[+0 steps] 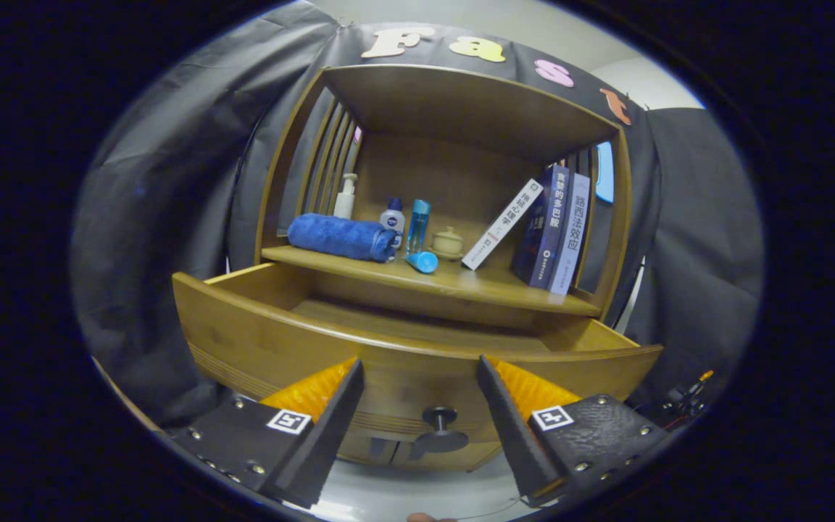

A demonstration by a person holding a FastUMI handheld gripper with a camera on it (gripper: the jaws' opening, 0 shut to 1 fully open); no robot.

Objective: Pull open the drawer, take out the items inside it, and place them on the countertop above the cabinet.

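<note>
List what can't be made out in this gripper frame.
- Drawer inside: its front panel hides the near part of the floor; the far floor looks bare, so any items left can't be confirmed.
- Bottle: its lower part sits behind the towel.
- Shelf interior behind the books: blocked by them.
- Knob: seen between the open gripper fingers; contact depth is unclear.

— What sort of place is this?
— A staged home corner inside a booth: a wooden cabinet against black cloth, its surface carrying a rolled towel, toiletry bottles and books.
</note>
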